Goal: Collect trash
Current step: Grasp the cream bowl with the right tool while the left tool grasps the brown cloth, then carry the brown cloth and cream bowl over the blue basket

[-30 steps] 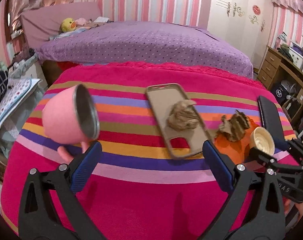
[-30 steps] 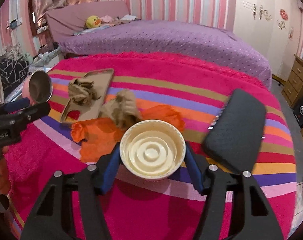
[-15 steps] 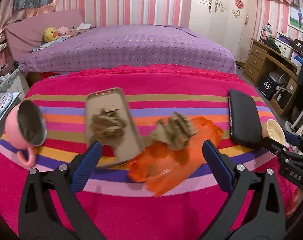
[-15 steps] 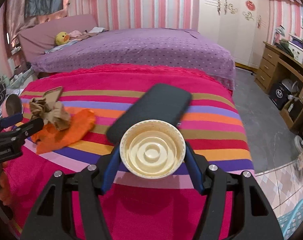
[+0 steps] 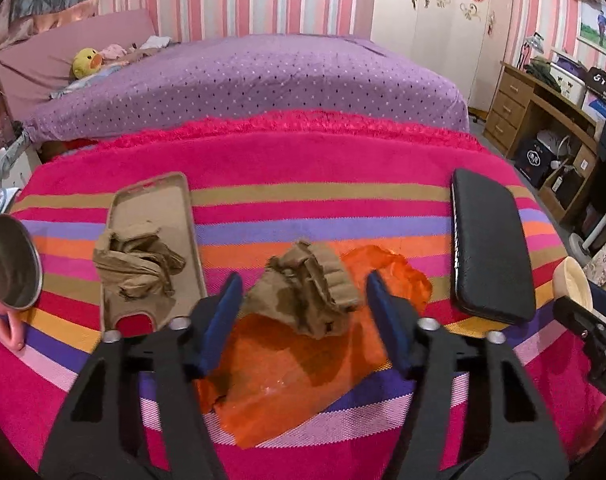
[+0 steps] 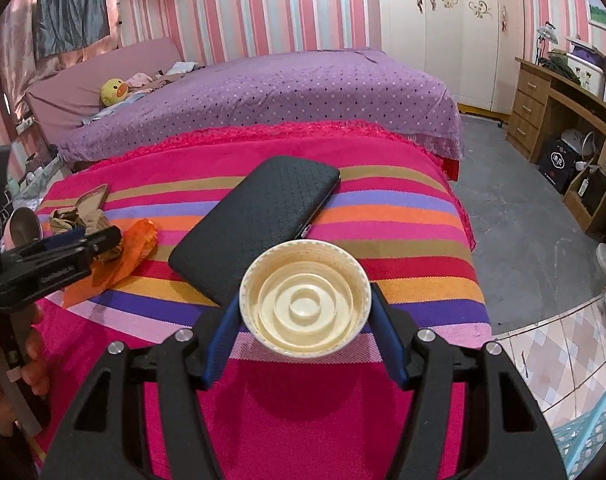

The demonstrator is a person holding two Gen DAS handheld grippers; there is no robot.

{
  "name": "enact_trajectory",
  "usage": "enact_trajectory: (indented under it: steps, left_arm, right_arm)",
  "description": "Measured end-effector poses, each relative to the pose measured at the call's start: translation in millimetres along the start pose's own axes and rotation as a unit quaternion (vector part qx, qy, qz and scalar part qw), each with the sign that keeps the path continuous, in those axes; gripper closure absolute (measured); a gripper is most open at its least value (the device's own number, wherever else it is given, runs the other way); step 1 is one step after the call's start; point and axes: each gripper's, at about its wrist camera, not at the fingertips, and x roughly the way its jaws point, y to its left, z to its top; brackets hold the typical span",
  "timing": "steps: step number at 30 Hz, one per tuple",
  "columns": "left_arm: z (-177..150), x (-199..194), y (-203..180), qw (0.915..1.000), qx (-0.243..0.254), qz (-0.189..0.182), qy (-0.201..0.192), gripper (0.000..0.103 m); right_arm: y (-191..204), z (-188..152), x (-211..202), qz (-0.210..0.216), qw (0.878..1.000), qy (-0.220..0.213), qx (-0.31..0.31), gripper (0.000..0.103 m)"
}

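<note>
A crumpled brown paper wad [image 5: 303, 292] lies on an orange plastic bag [image 5: 295, 364] on the striped pink cloth [image 5: 303, 176]. My left gripper [image 5: 303, 282] straddles this wad; its jaws are closing, with slim gaps still showing at both pads. A second brown wad [image 5: 135, 264] rests on a tan phone case [image 5: 159, 204]. My right gripper [image 6: 305, 312] is shut on a cream round lid [image 6: 305, 316], held above the cloth's near edge. The lid [image 5: 573, 284] also shows at the right of the left wrist view. In the right wrist view, the left gripper [image 6: 107, 240] is over the orange bag [image 6: 131, 252].
A pink mug [image 5: 7, 276] with a steel inside lies on its side at the far left. A black textured case [image 5: 487, 248] lies right of the bag. A purple bed [image 5: 243, 80] stands behind, a wooden desk [image 6: 559, 112] to the right, a blue basket [image 6: 595, 436] on the floor.
My left gripper moved right, from the mug and phone case to the wad on the orange bag, and its jaws narrowed. My right gripper carried the lid rightward past the black case.
</note>
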Motion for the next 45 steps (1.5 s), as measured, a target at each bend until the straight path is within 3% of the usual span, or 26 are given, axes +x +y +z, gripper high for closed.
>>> enact_trajectory:
  steps: [7,20,45]
  left_arm:
    - [1.1,-7.7,1.9,0.9998,-0.009,-0.011,-0.014,0.054]
    - [-25.6,-56.9,6.5,0.9991,-0.015,-0.013,-0.038,0.055]
    - [-62.2,-111.2,20.3,0.9983,-0.023,-0.005,-0.053,0.055]
  right_arm:
    - [3.4,-1.9,-2.4,0.002,1.0,-0.005,-0.006,0.042]
    - [16.9,-14.7,-15.9,0.004,1.0,-0.009,-0.024,0.042]
    - [16.8,-49.2,-48.7,0.001,0.999,0.001,-0.053,0.042]
